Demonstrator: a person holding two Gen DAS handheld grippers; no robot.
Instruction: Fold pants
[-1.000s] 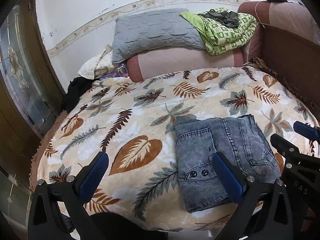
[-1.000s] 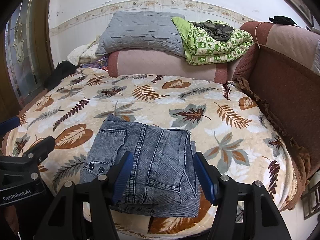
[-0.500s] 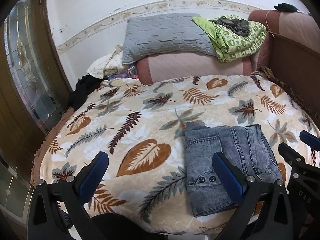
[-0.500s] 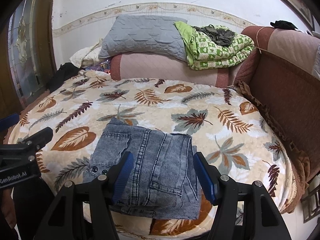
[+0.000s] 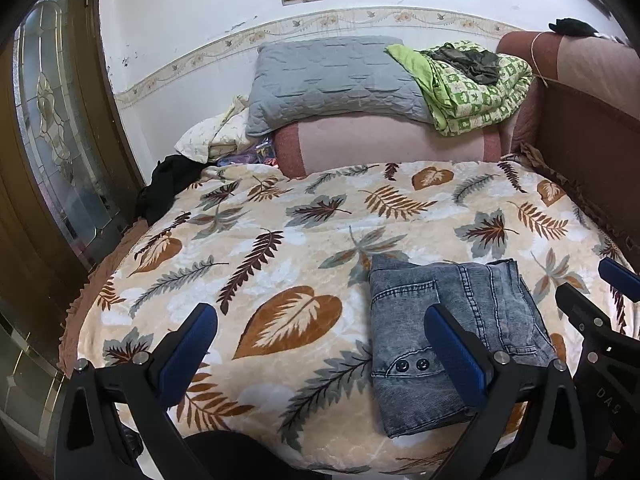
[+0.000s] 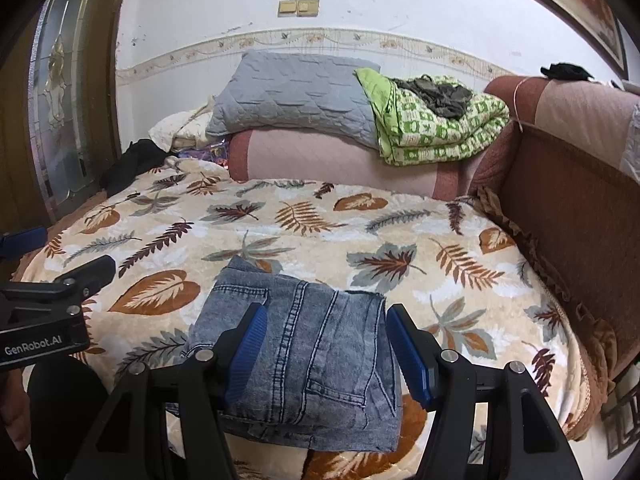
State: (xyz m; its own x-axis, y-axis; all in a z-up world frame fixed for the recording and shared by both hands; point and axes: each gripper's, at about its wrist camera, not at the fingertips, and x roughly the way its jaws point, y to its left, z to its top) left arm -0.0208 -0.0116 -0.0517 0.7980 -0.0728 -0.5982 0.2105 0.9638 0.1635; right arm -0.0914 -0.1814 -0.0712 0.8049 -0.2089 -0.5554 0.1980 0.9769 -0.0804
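Folded pants (image 6: pixel 304 364) lie on the bed (image 6: pixel 420 248) near its front edge. Left claw (image 5: pixel 320 344) and right claw (image 6: pixel 324 356) spread, empty, above the bed.

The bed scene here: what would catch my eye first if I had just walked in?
Probably the folded grey-blue jeans, lying in a neat bundle near the front edge of the leaf-patterned blanket. Next, the two black claws with blue pads: the right claw hangs open above the jeans, the left claw open beside them. At the back, a grey pillow and a green quilt sit stacked.
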